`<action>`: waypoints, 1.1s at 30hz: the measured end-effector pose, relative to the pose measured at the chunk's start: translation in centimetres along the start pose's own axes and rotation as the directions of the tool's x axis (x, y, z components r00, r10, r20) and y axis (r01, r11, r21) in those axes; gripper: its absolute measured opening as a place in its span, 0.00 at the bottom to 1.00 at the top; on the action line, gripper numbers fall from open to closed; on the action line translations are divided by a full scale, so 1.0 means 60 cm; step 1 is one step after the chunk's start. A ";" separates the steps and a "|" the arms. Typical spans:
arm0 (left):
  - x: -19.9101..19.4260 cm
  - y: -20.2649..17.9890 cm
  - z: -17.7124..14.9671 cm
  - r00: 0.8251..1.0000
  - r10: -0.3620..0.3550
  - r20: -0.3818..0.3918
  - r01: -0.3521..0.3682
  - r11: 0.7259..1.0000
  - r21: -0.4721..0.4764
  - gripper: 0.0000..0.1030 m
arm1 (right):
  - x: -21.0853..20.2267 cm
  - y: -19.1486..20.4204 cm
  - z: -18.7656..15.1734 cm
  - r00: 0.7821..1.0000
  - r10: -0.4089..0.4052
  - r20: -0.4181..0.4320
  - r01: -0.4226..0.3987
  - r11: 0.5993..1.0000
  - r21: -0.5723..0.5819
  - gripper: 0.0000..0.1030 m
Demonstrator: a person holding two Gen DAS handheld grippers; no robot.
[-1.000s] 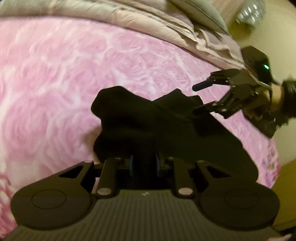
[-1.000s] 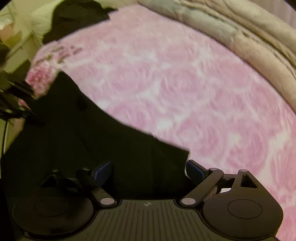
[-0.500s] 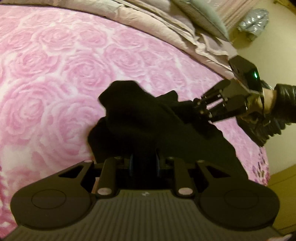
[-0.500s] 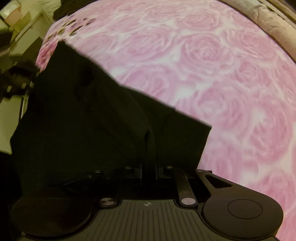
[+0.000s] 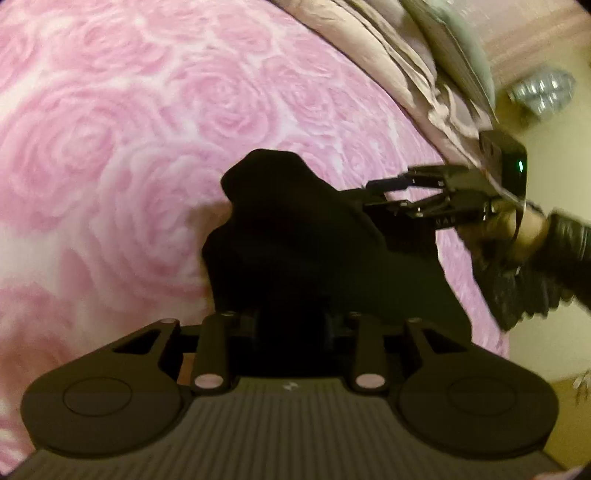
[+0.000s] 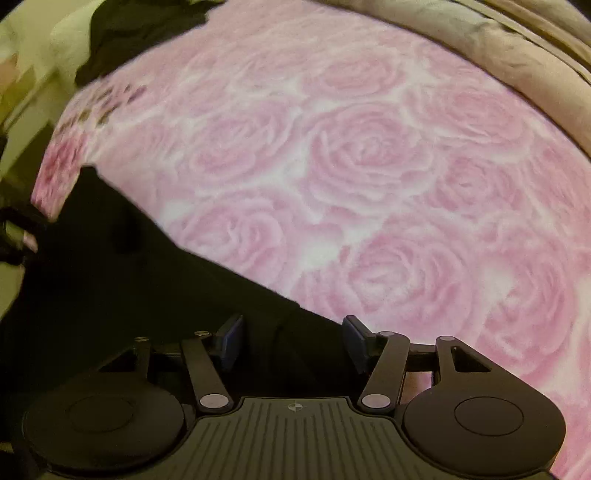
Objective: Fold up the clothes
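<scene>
A black garment [image 5: 314, 240] lies bunched on the pink rose bedspread [image 5: 147, 129], near the bed's right edge. My left gripper [image 5: 291, 325] is shut on its near end, and the dark cloth hides the pads. In the left wrist view my right gripper [image 5: 380, 194] reaches in from the right over the garment's far corner, held by a hand [image 5: 524, 229] in a black sleeve. In the right wrist view its blue pads [image 6: 231, 341] stand apart. The black garment [image 6: 129, 295] lies between and below them, and the right gripper [image 6: 291, 341] is open.
A beige duvet [image 5: 369, 48] and a grey pillow [image 5: 461, 55] are heaped along the far side of the bed. A pile of dark clothes [image 6: 136, 29] sits beyond the bedspread's [image 6: 369, 166] far left corner. The bed edge and a yellow wall are on the right.
My right gripper closed on the garment's corner half a second ago and has now opened and let it go. The left gripper has kept its hold and moved slightly closer.
</scene>
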State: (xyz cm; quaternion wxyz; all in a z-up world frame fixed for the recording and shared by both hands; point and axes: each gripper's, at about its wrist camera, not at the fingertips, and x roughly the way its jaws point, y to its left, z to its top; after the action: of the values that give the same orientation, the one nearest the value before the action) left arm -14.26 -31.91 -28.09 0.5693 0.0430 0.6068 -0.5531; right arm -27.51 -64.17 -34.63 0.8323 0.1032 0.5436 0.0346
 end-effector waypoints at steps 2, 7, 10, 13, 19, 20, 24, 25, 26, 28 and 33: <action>-0.010 -0.012 0.007 1.000 0.009 0.004 -0.009 1.000 0.012 0.29 | -0.017 0.007 -0.003 0.999 -0.024 0.037 0.023 0.999 0.028 0.55; -0.040 -0.030 0.051 0.997 0.022 0.073 -0.023 1.000 0.009 0.27 | -0.096 0.062 -0.041 0.987 -0.057 0.153 0.045 0.995 0.084 0.55; -0.013 -0.024 0.075 0.996 0.078 0.037 -0.078 0.997 0.008 0.30 | -0.117 0.097 -0.073 0.981 -0.047 0.186 0.019 0.989 0.147 0.55; 0.023 -0.009 0.082 0.987 0.155 -0.035 -0.155 0.988 0.019 0.31 | -0.102 0.123 -0.106 0.989 -0.024 0.148 -0.004 0.983 0.183 0.55; 0.011 -0.015 0.077 0.977 0.205 -0.052 -0.203 0.978 0.048 0.33 | -0.132 0.163 -0.149 0.983 -0.107 0.146 0.074 0.973 0.219 0.69; 0.000 -0.023 0.076 0.975 0.217 -0.045 -0.215 0.975 0.061 0.32 | -0.149 0.181 -0.158 0.979 -0.120 0.163 0.088 0.977 0.195 0.83; -0.058 -0.075 0.052 0.959 0.283 0.005 -0.278 0.938 0.206 0.27 | -0.196 0.268 -0.201 0.977 -0.119 0.179 0.114 0.993 0.041 0.86; -0.073 -0.093 0.041 0.953 0.303 0.019 -0.297 0.917 0.268 0.28 | -0.201 0.293 -0.214 0.979 -0.120 0.167 0.124 0.992 -0.010 0.86; -0.086 -0.113 0.025 0.948 0.317 0.026 -0.307 0.889 0.340 0.31 | -0.206 0.318 -0.227 0.980 -0.122 0.155 0.133 0.989 -0.062 0.86; -0.111 -0.159 -0.013 0.944 0.327 0.037 -0.301 0.813 0.498 0.39 | -0.210 0.371 -0.257 0.982 -0.132 0.131 0.153 0.974 -0.165 0.86; -0.130 -0.280 -0.151 0.958 0.282 0.049 -0.177 0.450 0.876 0.70 | -0.171 0.454 -0.336 0.960 -0.272 0.070 0.279 0.892 -0.356 0.86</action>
State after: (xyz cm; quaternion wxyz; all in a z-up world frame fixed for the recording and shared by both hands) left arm -28.85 -27.33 -14.22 0.5052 0.4357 0.2589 -0.6985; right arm -48.58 -36.62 -27.53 0.8382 -0.1299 0.5295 0.0149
